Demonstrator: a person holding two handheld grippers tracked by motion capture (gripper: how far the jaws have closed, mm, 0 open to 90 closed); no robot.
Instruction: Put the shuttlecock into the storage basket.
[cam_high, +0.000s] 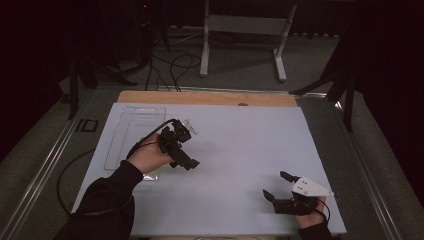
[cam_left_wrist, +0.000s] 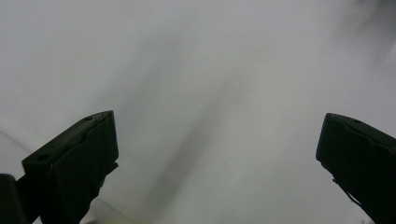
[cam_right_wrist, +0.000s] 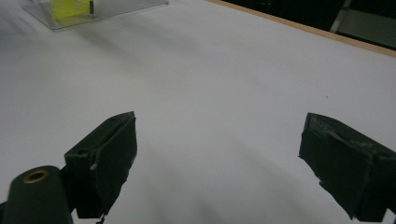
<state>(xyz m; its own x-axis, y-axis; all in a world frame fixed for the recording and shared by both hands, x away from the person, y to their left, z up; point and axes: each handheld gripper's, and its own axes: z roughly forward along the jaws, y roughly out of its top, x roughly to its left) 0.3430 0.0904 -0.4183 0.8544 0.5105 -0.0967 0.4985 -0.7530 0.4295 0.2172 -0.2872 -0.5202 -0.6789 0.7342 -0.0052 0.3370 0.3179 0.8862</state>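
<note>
On the white table sheet (cam_high: 235, 150), the left gripper (cam_high: 192, 163) and right gripper (cam_high: 278, 186) are both hovering wide open and empty (nothing grasped yet), leaving the clear tray (cam_high: 131, 135) at far left untouched.

Both arms wear dark long sleeves. The left gripper (cam_high: 181, 145) is black with a black trailing cable. The right gripper (cam_high: 280, 187) is black, topped by a pale 3-cornered plate with small dark holes.
</note>
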